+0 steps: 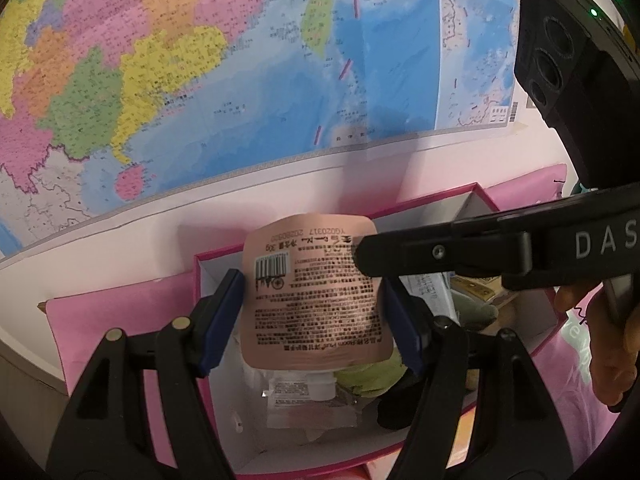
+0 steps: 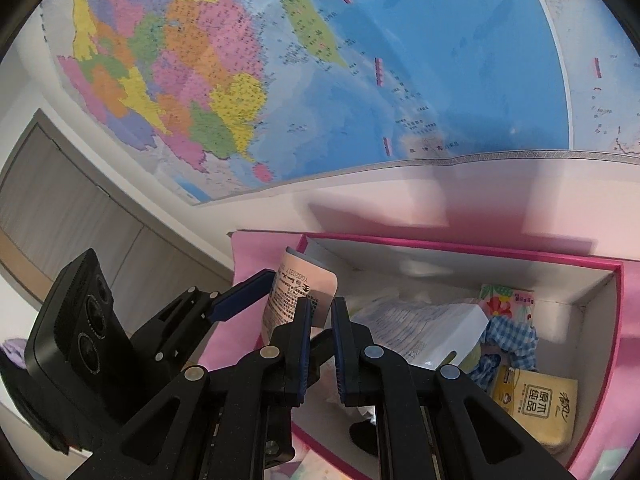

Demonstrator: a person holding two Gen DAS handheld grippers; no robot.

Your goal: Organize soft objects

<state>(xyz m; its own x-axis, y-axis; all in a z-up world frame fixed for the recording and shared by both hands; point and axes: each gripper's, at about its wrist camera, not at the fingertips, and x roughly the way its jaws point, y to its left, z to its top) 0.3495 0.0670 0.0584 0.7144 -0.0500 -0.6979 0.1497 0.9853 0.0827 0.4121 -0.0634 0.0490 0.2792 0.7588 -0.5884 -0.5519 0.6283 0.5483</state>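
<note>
A pink pouch (image 1: 316,296) with a barcode and small print hangs upright over an open pink box (image 1: 199,276) with a white inside. My left gripper (image 1: 313,280) is shut on the pouch, one blue pad against each side edge. My right gripper (image 2: 322,336) is shut with nothing between its pads. It sits just right of the pouch (image 2: 296,292), and its black fingertip (image 1: 362,256) crosses the pouch's upper right corner. In the right wrist view only one left pad (image 2: 240,300) shows.
In the box (image 2: 440,246) lie a white packet (image 2: 420,328), a floral tissue pack (image 2: 504,296), blue checked cloth (image 2: 512,336), a yellow tissue pack (image 2: 536,404) and a green plush thing (image 1: 372,372). A wall map (image 1: 240,80) hangs behind. A hand (image 1: 608,344) shows at right.
</note>
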